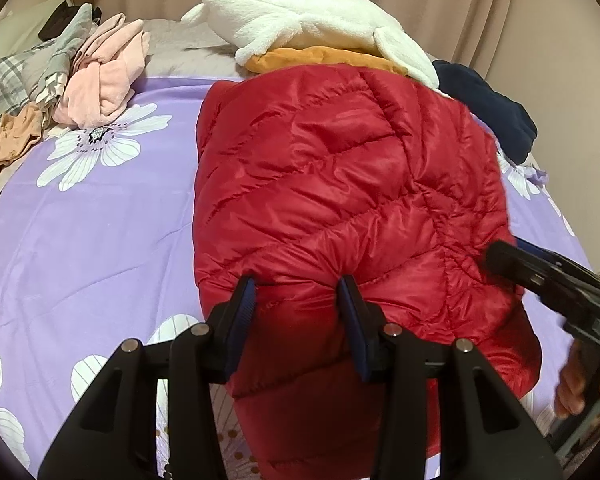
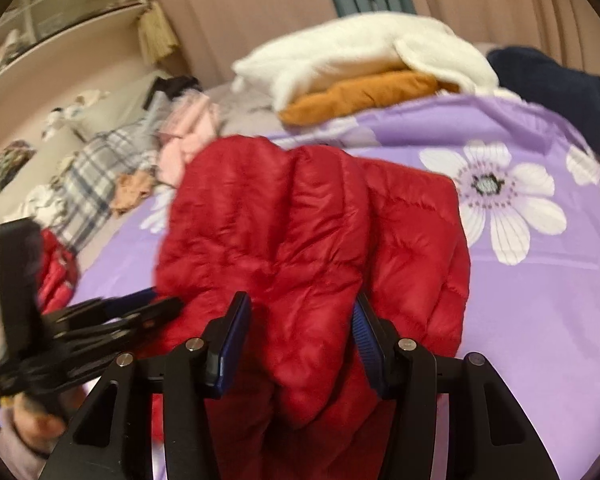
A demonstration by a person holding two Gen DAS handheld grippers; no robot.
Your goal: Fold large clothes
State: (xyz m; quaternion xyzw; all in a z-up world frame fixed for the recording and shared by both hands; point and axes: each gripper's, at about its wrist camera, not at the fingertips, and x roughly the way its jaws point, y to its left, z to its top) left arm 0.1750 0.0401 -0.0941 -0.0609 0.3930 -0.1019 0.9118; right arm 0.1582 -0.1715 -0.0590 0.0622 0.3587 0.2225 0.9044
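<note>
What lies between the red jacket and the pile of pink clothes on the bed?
Only bare purple bedsheet with a white flower print lies between the red jacket and the pink clothes; the left wrist view shows it clearly.

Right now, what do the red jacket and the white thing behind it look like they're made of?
Red jacket: likely a shiny nylon or polyester shell with puffy filling, judging by its sheen and quilted stitch lines. White garment: probably fleece or plush, matte and fuzzy.
</note>
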